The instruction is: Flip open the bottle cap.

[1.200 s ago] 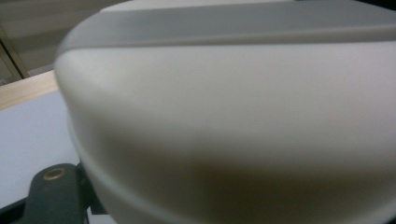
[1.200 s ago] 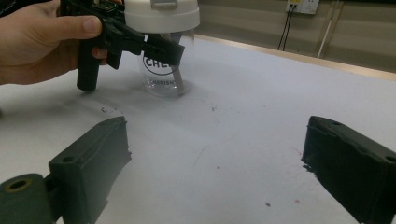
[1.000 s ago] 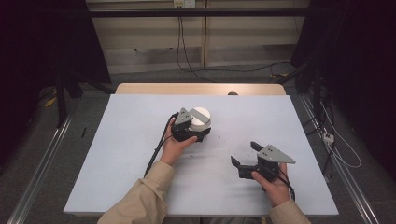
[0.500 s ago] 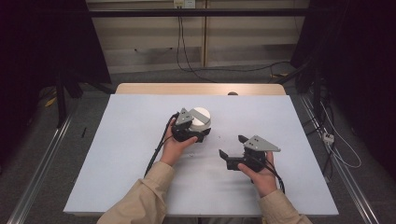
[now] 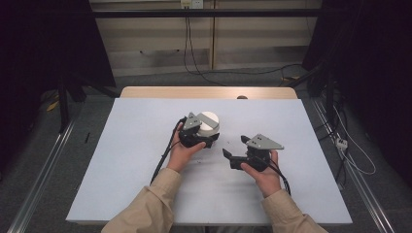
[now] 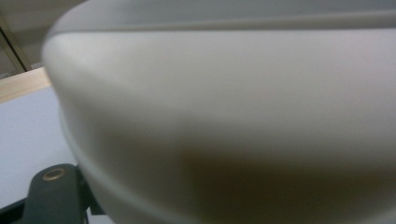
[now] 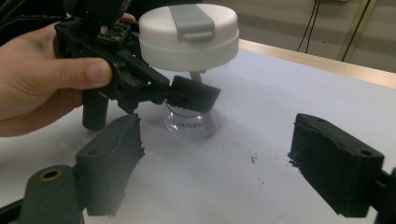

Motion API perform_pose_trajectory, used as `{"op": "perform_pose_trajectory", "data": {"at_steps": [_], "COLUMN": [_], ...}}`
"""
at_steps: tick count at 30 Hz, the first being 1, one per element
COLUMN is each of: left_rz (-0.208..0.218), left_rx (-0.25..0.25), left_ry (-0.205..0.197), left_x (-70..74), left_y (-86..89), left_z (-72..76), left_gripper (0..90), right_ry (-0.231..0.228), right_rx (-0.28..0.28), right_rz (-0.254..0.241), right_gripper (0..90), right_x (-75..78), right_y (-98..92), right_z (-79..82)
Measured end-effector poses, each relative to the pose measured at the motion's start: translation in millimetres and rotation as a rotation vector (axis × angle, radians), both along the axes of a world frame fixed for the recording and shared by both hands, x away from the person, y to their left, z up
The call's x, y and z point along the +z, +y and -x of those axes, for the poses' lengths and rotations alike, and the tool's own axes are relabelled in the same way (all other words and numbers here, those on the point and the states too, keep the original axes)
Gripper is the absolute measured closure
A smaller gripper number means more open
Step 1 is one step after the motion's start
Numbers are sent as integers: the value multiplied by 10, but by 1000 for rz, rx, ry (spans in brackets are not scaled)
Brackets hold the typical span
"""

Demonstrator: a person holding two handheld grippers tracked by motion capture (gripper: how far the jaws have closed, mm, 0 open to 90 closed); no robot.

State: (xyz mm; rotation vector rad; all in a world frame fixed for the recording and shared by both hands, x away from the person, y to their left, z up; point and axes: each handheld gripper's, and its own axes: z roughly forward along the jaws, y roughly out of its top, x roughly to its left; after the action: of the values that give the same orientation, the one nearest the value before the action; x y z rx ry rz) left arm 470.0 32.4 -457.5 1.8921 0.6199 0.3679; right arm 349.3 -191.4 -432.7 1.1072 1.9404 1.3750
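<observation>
Since the earlier frames, the right gripper (image 5: 234, 151) has been travelling left across the table (image 5: 121, 160), from the near right part toward the middle, and its jaws have just been closing a little with nothing between them. They are standing wide apart, released, and pointing left toward the jar (image 5: 209, 124). That jar is sitting on the table near the middle, a clear container with a broad white lid (image 7: 189, 32) carrying a grey tab on top. It is lying just left of and slightly farther away than the right gripper, clearly apart from it. In the right gripper view the jar is showing beyond and between the two black jaws, with table surface separating them.

Meanwhile the left gripper (image 7: 180, 95) is staying where it was, clenched on the jar just below the lid, with one black pad pressing against the clear part. A person's left hand (image 5: 182, 150) is wrapping around that gripper's handle from the near side. In the left gripper view the white lid is looming very close to the camera, blurred.
</observation>
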Motion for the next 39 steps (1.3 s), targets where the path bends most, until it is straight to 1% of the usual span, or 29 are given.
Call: {"op": "perform_pose_trajectory", "data": {"at_steps": [1,3,5,10,11,14,18,19,21,23,28,30,34,35,39], "left_rz": [0,4,1,-4,-3,-6,-5,-3,-2,-4,-6,-6,-6,-6,-7], "left_rx": [1,0,2,-1,0,-2,-1,0,0,1,1,1,1,0,1], "left_ry": [1,2,2,-1,1,-2,-1,-1,-1,-1,-2,-2,0,-2,-2], "left_x": [0,-1,0,4,3,5,5,4,3,4,6,6,5,5,5], "left_y": [0,1,2,1,2,3,1,0,0,-2,-2,-1,-2,-1,0], "left_z": [1,0,2,1,1,1,2,2,1,3,4,4,5,3,3], "left_gripper": [180,181,181,182,182,182,182,183,182,182,183,183,183,183,183], "right_ry": [-2,5,9,13,7,12,14,19,11,12,33,41,44,39,38], "right_rx": [1,8,8,13,7,3,0,-2,5,14,40,47,52,56,50], "right_rz": [1,-3,-15,-9,-14,-31,-22,-25,-26,-15,-8,-4,-3,3,-1], "right_gripper": [168,228,264,374,406,508,695,732,803,837,898,900,900,900,900], "right_x": [9,27,48,113,127,155,167,171,177,184,186,186,195,198,219], "right_y": [6,27,53,102,103,105,117,123,128,141,190,208,232,232,240], "right_z": [-9,-35,-60,-131,-146,-192,-238,-247,-264,-286,-339,-360,-400,-411,-437]}}
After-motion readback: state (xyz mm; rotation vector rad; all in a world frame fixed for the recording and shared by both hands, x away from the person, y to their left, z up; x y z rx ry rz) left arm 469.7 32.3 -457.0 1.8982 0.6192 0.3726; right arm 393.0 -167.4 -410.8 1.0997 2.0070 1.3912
